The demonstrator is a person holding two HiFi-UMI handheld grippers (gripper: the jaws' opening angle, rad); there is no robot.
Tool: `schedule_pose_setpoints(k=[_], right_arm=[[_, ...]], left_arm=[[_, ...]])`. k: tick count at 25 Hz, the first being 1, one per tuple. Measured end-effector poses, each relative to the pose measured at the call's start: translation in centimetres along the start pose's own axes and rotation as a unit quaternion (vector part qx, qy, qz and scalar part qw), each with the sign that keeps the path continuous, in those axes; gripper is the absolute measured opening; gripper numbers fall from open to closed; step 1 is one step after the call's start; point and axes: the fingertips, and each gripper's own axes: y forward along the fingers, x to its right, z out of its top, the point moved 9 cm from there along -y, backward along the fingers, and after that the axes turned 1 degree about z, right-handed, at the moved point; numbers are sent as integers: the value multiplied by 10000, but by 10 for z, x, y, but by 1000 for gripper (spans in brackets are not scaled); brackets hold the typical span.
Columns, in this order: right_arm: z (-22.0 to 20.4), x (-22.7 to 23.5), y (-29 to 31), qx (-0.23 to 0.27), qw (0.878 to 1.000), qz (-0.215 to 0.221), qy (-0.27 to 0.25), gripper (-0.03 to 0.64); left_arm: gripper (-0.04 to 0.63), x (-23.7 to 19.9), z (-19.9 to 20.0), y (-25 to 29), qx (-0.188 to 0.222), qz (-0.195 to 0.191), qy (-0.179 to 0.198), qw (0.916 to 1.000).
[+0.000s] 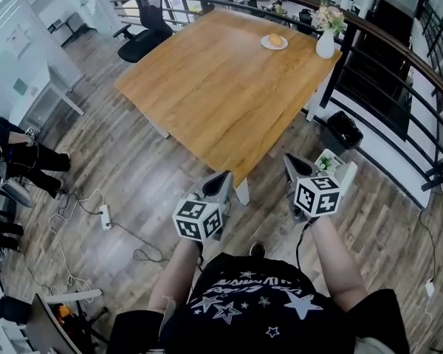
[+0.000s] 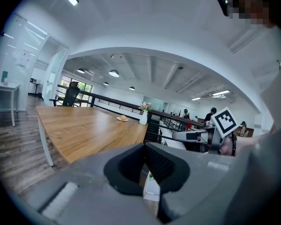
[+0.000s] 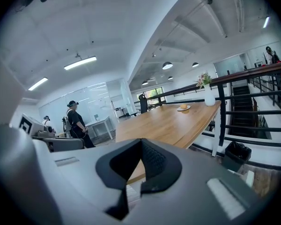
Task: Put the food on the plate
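Wooden table [image 1: 207,87] bears the round golden food [image 1: 275,40], already on its white plate [image 1: 265,43] at the far edge, straight ahead and well apart; right gripper [image 1: 292,162] looks nearer than left gripper [image 1: 222,178], both with jaws pressed together on nothing

No word or number can be read. The black T-shirt [image 1: 258,301], just behind both claws, bears white lettering among stars, too blurred to make out. The left marker cube [image 1: 199,218] and the right marker cube [image 1: 317,195] show only black-and-white square patterns.
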Motion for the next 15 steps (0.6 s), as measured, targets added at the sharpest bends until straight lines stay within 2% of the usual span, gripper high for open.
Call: schedule_pose_setpoints(k=[6, 10, 15], right_arm=[[-11, -32, -17, -86, 9999, 95, -88, 0], [-31, -76, -24, -154, 9994, 227, -197, 2], [-57, -134, -46, -172, 9969, 446, -617, 2]], left_arm=[[2, 8, -13, -36, 23, 55, -170, 9998], [2, 1, -28, -83, 15, 121, -129, 9998], [2, -10, -51, -143, 86, 350, -246, 9990]])
